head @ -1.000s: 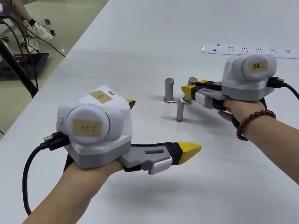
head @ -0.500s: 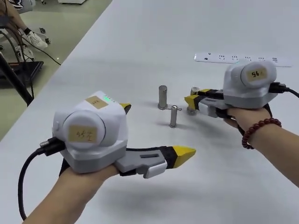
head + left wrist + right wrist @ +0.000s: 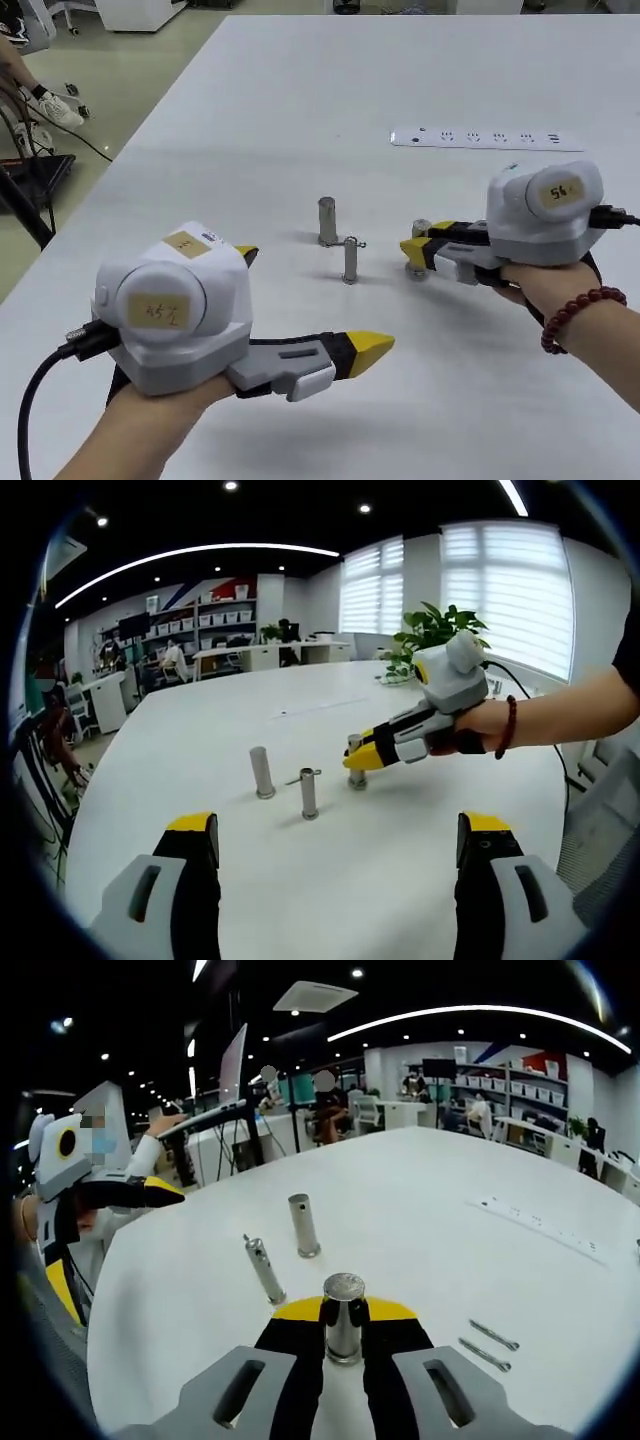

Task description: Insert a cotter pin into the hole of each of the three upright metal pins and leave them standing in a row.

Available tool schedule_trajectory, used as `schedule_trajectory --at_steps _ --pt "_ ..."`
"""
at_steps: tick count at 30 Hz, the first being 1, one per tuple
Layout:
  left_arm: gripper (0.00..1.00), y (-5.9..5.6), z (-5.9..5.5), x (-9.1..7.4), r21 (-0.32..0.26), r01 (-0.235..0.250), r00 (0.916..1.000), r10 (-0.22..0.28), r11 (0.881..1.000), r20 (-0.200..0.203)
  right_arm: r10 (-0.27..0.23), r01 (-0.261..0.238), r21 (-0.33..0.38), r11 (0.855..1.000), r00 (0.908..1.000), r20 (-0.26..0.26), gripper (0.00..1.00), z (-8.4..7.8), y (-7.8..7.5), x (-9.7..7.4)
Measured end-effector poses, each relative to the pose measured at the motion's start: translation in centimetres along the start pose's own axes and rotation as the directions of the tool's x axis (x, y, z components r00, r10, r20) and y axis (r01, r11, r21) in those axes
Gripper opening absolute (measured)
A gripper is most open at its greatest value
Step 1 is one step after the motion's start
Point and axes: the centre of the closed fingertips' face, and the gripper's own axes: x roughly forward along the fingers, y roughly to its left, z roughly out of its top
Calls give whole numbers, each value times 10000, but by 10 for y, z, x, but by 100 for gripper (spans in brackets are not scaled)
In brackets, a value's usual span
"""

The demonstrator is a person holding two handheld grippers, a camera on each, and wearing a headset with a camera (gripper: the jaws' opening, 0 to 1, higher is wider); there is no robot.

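Note:
Three upright metal pins stand on the white table (image 3: 250,130). The far pin (image 3: 327,221) (image 3: 262,772) (image 3: 303,1225) is bare. The middle pin (image 3: 350,259) (image 3: 309,793) (image 3: 265,1269) has a cotter pin (image 3: 358,243) (image 3: 298,777) through its top. My right gripper (image 3: 416,251) (image 3: 343,1345) is shut on the third pin (image 3: 421,231) (image 3: 343,1315) (image 3: 354,748), which stands upright to the right of the other two. My left gripper (image 3: 308,300) (image 3: 340,845) hovers open and holds nothing, nearer to me and left of the pins. Two loose cotter pins (image 3: 490,1343) lie right of the held pin.
A white power strip (image 3: 487,139) lies across the table beyond the right gripper. The table's left edge (image 3: 150,110) drops to a floor with chairs and cables. Desks and people stand in the office behind.
The right gripper has drawn the third pin to the right and toward me, away from the other two. The head camera has shifted; the left gripper stays open.

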Motion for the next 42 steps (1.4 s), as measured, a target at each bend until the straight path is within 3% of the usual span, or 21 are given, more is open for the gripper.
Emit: schedule_trajectory --at_steps 6,13,20,24,30,42 --pt "98 1 0 -1 -1 -90 9999 90 10000 45 213 -215 -125 9997 9997 -135 8 -10 15 -14" --pt "97 1 -1 0 -5 -93 9999 93 10000 125 548 -550 -126 9984 9983 -183 8 -16 21 -21" --pt "95 3 -5 0 131 -251 9996 252 9996 -84 738 -745 -312 9967 9971 -207 8 -18 37 -29" --pt "95 2 -5 1 113 -234 9997 234 9997 -23 903 -921 -706 9932 9955 -280 8 -22 44 -32" --pt "94 1 -7 1 244 -226 9997 229 9994 -130 1050 -1076 -1224 9866 9941 -275 8 -24 43 -34" --pt "94 0 -8 0 211 -214 9996 218 9995 -171 1485 -1516 -1278 9801 9883 -336 9 -29 43 -33"
